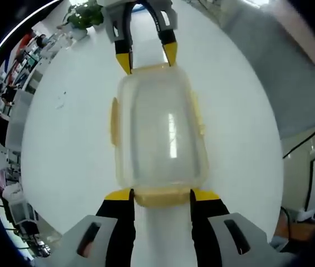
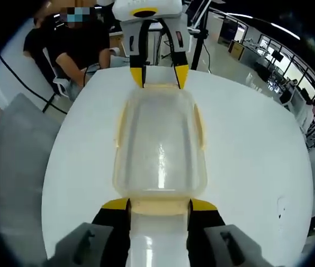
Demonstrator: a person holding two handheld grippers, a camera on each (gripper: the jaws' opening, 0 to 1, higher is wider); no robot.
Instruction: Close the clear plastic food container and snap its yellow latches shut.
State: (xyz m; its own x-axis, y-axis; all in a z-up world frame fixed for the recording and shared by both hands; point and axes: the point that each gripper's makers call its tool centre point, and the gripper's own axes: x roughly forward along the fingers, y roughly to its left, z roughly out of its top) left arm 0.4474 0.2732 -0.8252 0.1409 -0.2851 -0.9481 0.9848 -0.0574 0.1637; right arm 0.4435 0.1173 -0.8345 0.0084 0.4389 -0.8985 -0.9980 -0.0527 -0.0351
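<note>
A clear plastic food container (image 1: pixel 160 130) lies on the white table with its lid on and pale yellow latches (image 1: pixel 113 119) along its sides. My left gripper (image 1: pixel 162 194) is open, and its yellow-tipped jaws flank the yellow end latch (image 1: pixel 162 197) nearest it. At the opposite end, my right gripper (image 1: pixel 147 58) straddles the far end latch. In the right gripper view the same container (image 2: pixel 160 144) runs away from my open right gripper (image 2: pixel 158 204), whose jaws stand on either side of the near latch (image 2: pixel 158 207). The left gripper (image 2: pixel 158 75) is at the far end.
The round white table (image 1: pixel 63 139) has bare surface all around the container. A potted plant (image 1: pixel 85 15) stands at its far edge. A person in black (image 2: pixel 74 50) sits beyond the table. Grey floor (image 2: pixel 13 156) lies past the table's rim.
</note>
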